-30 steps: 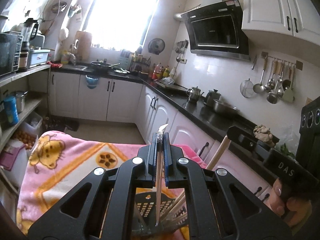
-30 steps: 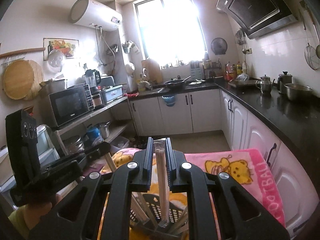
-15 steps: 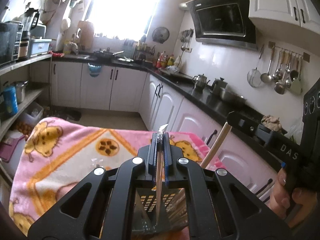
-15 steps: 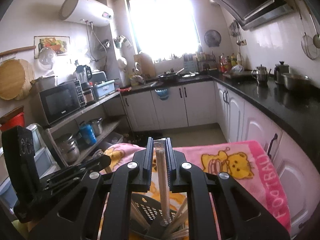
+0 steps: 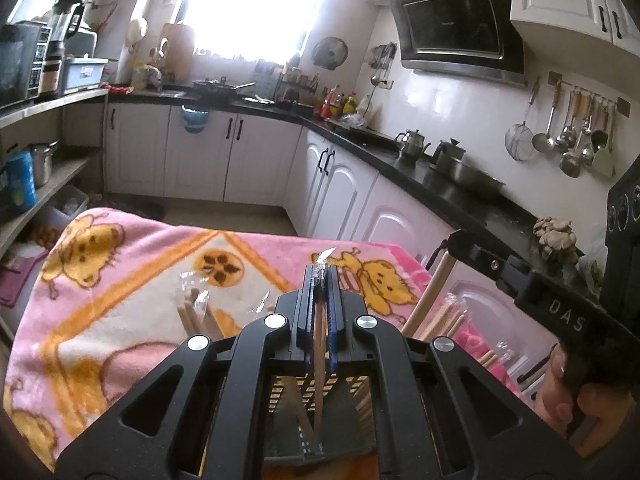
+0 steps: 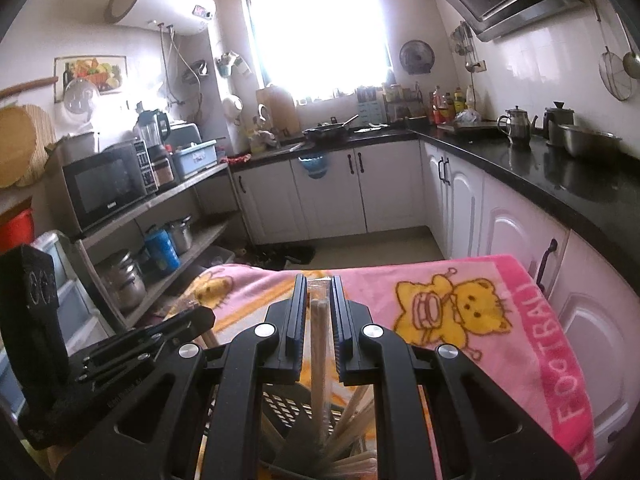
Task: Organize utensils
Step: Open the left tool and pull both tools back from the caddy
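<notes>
My left gripper (image 5: 320,280) is shut on a plastic-wrapped pair of chopsticks (image 5: 319,344), held upright with its lower end inside a dark perforated utensil holder (image 5: 320,404). My right gripper (image 6: 318,292) has its jaws slightly apart around another wrapped wooden chopstick (image 6: 319,356), which stands in the same holder (image 6: 288,408). Several other wrapped chopsticks (image 5: 444,324) lean in the holder. The right gripper also shows at the right of the left wrist view (image 5: 456,240), and the left gripper body at the left of the right wrist view (image 6: 120,344).
The holder stands on a table covered by a pink cartoon blanket (image 5: 120,280). White cabinets under a black counter (image 6: 560,176) run along the right. Shelves with a microwave (image 6: 104,188) and pots stand on the left.
Both grippers have lowered toward the holder and the views tilt down. The right jaws have opened a little around their chopstick. The left stays clamped.
</notes>
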`<state>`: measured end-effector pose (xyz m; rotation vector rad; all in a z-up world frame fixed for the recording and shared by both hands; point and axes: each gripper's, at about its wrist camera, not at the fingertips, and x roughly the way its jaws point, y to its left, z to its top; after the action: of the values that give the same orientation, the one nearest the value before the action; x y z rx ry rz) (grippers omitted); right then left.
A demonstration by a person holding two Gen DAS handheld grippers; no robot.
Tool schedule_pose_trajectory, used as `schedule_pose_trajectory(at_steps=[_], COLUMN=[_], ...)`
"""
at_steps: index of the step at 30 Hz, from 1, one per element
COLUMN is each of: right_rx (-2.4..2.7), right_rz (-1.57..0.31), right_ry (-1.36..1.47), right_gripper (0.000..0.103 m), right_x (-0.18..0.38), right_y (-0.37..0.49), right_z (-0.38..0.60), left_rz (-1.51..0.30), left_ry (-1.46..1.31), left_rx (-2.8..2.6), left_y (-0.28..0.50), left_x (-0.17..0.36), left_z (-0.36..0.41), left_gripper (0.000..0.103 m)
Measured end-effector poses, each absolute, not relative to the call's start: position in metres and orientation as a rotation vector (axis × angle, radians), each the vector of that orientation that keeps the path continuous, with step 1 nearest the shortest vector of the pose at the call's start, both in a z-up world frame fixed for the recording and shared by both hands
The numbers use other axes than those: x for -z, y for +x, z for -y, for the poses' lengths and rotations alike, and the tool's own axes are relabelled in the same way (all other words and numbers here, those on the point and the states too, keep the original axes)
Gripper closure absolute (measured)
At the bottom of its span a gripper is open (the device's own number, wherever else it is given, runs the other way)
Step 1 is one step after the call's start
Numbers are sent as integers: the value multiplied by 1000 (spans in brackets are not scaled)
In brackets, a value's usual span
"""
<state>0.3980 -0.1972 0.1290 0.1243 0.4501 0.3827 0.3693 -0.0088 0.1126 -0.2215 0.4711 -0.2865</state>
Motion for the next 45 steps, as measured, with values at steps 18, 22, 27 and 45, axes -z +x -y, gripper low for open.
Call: schedule_pose_trajectory(at_steps=[18,22,27,45], right_rx=[-345,-337,-339,-349], right_rz=[-580,-591,-577,-505], right_ry=[89,85,79,60], right_gripper=[89,89,83,55], right_x=[-94,-92,-98,-120], right_y=[402,399,390,322], right_z=[199,201,204,209], left_rz=[-530,-534,-524,-507], left_ry=[-216,-201,-199,-166], left_rx=[281,277,280,241], left_y=[365,358,349,287], left_x=[-87,-89,-93,-113], left_z=[4,5,0,-12], left_gripper=[98,80,74,20])
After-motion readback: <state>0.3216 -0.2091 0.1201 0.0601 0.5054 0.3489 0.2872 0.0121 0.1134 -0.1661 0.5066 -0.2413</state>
